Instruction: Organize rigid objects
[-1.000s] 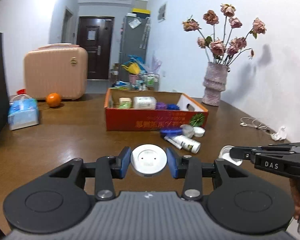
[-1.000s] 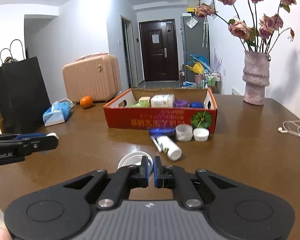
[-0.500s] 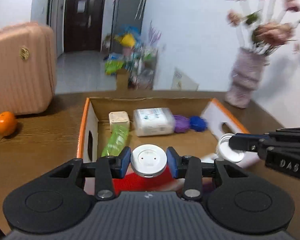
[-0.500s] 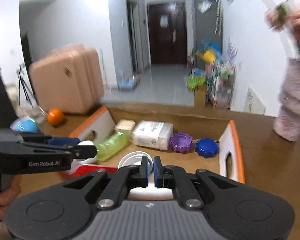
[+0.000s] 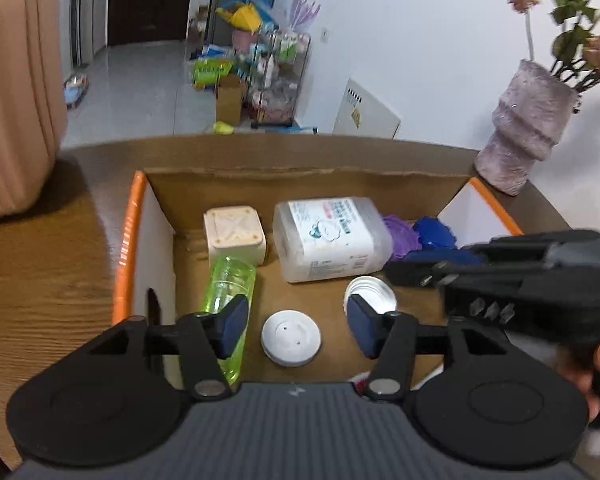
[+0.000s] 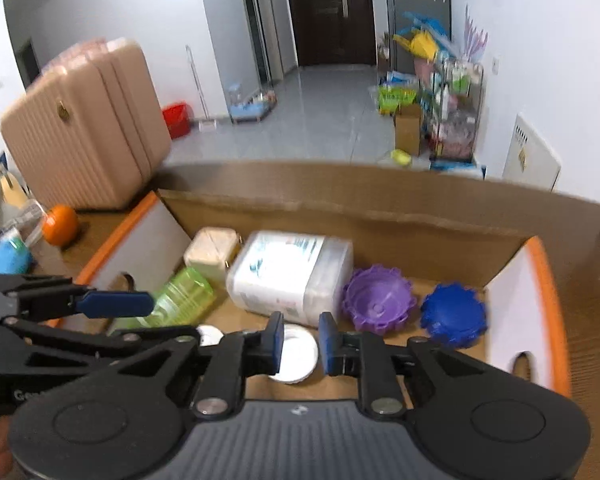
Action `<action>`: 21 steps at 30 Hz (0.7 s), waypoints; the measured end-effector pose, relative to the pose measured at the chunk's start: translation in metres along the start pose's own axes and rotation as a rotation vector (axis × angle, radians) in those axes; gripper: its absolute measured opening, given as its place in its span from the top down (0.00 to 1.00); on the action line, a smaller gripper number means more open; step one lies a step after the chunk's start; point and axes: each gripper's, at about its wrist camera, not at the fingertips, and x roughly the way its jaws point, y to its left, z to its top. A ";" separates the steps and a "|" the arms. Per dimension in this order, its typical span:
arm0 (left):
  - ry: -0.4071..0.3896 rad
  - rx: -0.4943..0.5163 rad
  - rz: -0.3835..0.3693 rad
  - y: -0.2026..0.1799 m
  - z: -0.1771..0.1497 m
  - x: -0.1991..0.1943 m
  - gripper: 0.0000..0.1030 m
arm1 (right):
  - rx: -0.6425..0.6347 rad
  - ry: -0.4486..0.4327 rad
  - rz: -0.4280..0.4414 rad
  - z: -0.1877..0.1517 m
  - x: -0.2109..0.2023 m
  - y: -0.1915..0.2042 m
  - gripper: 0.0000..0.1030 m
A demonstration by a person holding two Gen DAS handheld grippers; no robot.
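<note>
Left claw point(image 5: 296, 326) spread over lid point(image 5: 291, 337), box wall point(image 5: 156, 240) close

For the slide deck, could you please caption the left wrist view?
Open left gripper above a white lid lying on the floor of the cardboard box, beside a green bottle.
</note>
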 end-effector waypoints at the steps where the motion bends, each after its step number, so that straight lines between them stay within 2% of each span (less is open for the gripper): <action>1: -0.012 0.010 0.003 -0.001 -0.001 -0.008 0.37 | -0.007 -0.020 -0.003 0.001 -0.014 -0.002 0.79; 4: -0.056 0.054 0.028 -0.008 -0.003 -0.036 0.33 | -0.034 -0.064 -0.030 -0.004 -0.062 -0.004 0.77; 8: -0.142 0.114 0.094 -0.022 -0.017 -0.091 0.25 | -0.056 -0.122 -0.049 -0.027 -0.133 -0.007 0.70; 14: -0.349 0.146 0.294 -0.058 -0.071 -0.183 0.19 | -0.102 -0.222 -0.072 -0.092 -0.224 0.003 0.63; 17: -0.404 0.152 0.281 -0.076 -0.106 -0.224 0.17 | -0.125 -0.267 -0.058 -0.133 -0.257 0.012 0.59; 21: -0.435 0.145 0.243 -0.099 -0.156 -0.261 0.09 | -0.148 -0.322 -0.064 -0.194 -0.284 0.030 0.56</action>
